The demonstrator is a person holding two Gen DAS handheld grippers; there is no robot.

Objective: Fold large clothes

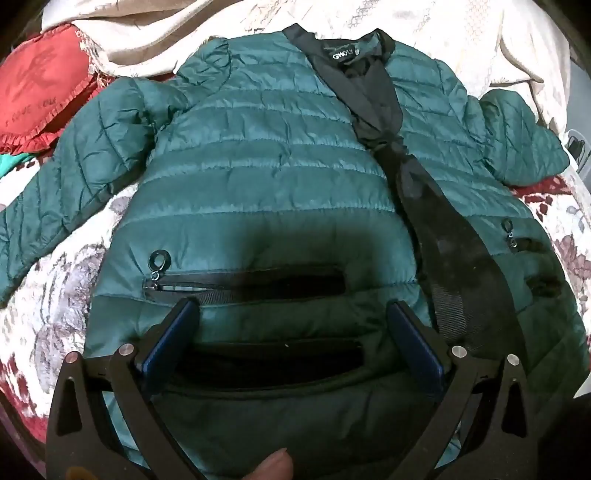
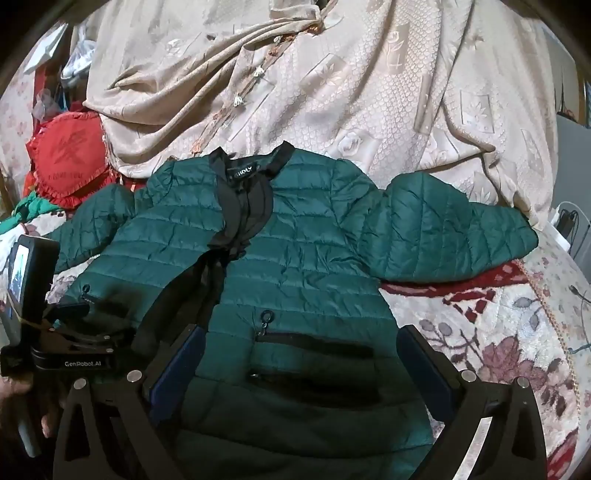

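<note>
Left wrist view: a teal quilted puffer jacket (image 1: 266,155) lies front-up, both sleeves spread, on a floral bedspread (image 1: 55,280). One red frilled cushion (image 1: 40,88) and a beige patterned cloth (image 1: 155,33) lie beyond it. The left gripper (image 1: 293,314) hovers over the hem, just below a zip pocket (image 1: 243,284), jaws wide apart, holding nothing.

Right wrist view: the right gripper (image 2: 301,341) gapes empty over the jacket's (image 2: 303,251) other pocket (image 2: 314,341). The left gripper's body (image 2: 62,343) sits beside it.

Dim, soft indoor light; fisheye bending and dark vignette at the edges, heavy shadow under each tool
</note>
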